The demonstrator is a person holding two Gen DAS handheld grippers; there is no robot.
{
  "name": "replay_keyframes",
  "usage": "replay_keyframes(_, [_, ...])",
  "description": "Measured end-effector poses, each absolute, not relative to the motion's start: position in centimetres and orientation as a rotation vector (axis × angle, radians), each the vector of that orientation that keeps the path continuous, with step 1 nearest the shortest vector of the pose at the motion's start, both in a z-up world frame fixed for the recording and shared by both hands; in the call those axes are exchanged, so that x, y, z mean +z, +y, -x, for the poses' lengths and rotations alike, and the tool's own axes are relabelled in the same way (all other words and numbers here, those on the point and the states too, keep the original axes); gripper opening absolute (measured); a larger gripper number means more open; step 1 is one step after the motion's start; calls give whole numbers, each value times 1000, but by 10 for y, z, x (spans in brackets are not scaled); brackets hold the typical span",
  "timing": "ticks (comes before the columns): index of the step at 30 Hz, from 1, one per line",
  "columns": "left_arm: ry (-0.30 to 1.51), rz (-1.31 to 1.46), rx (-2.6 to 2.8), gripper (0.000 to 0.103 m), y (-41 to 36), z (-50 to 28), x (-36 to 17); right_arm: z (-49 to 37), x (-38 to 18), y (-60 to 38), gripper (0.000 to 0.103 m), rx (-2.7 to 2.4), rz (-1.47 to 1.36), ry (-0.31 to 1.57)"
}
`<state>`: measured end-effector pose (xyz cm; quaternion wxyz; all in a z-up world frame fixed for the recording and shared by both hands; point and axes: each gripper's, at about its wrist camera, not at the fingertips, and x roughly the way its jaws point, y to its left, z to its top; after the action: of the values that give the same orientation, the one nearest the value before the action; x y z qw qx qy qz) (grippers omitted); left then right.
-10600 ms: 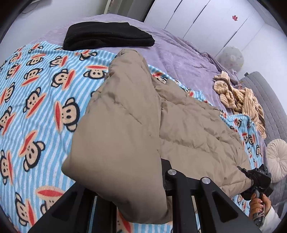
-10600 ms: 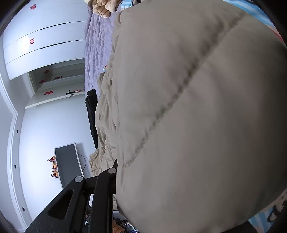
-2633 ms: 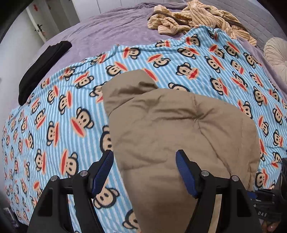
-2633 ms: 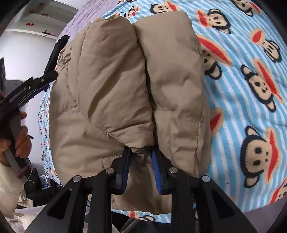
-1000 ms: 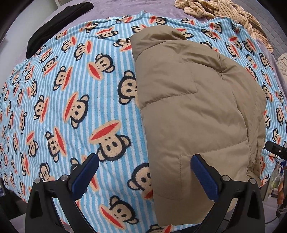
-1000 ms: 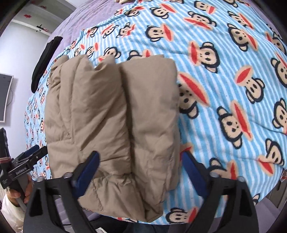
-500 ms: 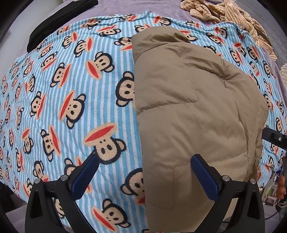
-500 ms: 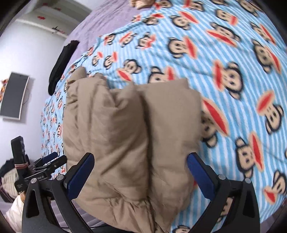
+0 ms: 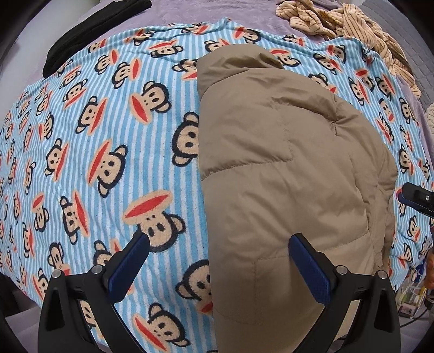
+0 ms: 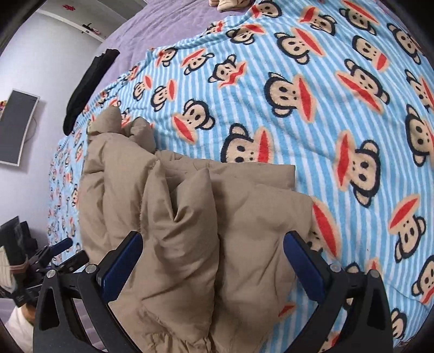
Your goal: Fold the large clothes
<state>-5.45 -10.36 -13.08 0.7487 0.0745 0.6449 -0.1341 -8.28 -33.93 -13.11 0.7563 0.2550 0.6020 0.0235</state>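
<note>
A tan puffer jacket (image 9: 284,168) lies folded into a thick bundle on the blue striped monkey-print blanket (image 9: 108,135). In the right wrist view the jacket (image 10: 190,217) shows its stacked folded layers at the near edge. My left gripper (image 9: 217,268) is open and empty, held above the jacket's near left edge. My right gripper (image 10: 211,263) is open and empty, its fingers wide apart above the jacket's folded end. The right gripper's tip (image 9: 417,195) shows at the right edge of the left wrist view.
A folded black garment (image 9: 89,30) lies at the far left on the purple bedspread (image 9: 203,10). A crumpled beige striped garment (image 9: 347,24) lies at the far right. A wall screen (image 10: 16,127) hangs beyond the bed's edge.
Both grippers let go of the jacket and opened wide. In the last second the right gripper moved lower and nearer the folded end; the left gripper barely moved.
</note>
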Motion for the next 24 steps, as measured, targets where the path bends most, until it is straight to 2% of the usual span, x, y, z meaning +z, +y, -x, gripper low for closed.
replay_keyframes(14, [1419,-172,-309,103,-106,47,-133,136,-160,-364,103,-20,-654,1382])
replay_keyframes(24, [1551,102,-513,103,-93,31,-156,135,-181,-371,103,34,-739,1397])
